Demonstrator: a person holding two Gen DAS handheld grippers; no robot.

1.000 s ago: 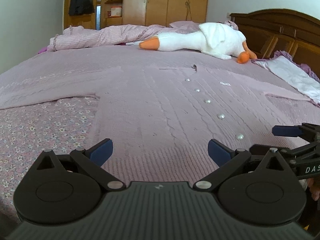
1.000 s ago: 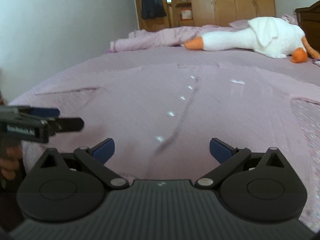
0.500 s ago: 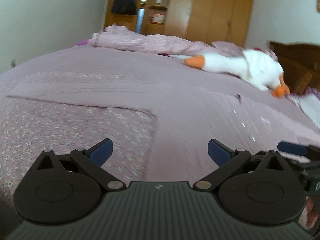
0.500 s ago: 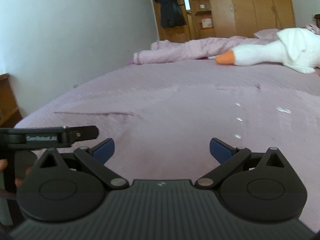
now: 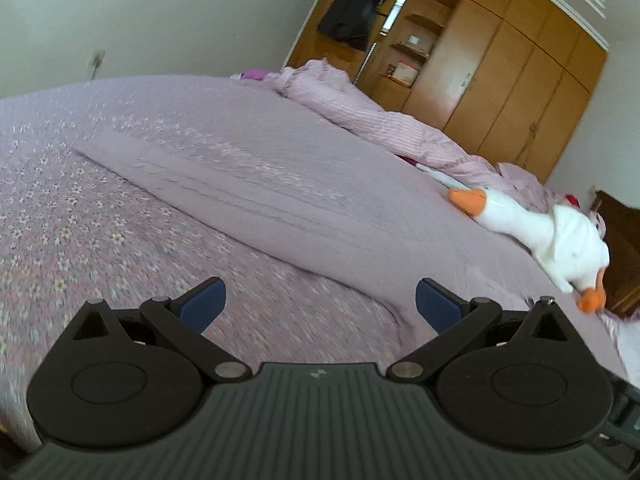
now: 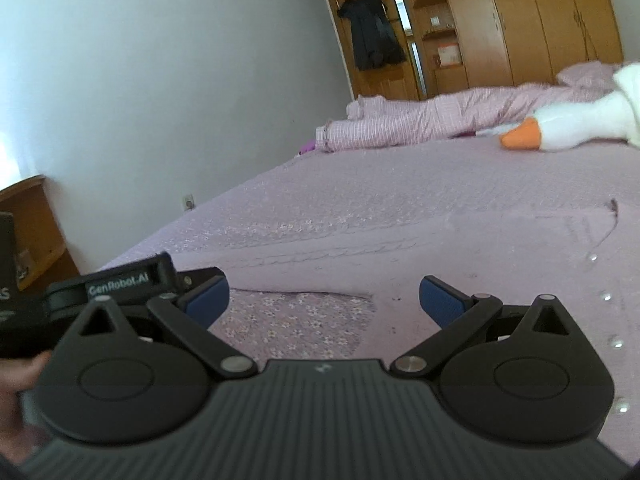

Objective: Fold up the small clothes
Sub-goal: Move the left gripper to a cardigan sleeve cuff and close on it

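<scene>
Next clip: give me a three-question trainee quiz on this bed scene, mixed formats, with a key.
1. True or false: the left gripper is shut on the sleeve of the lilac cardigan.
2. Multiple choice: the plush goose lies (A) on the cardigan, (B) on the bed beyond the cardigan, (C) on the floor.
3. Fill in: the right gripper is ____, holding nothing.

Key: 1 false, it is open and holds nothing; 2 B; 3 open.
</scene>
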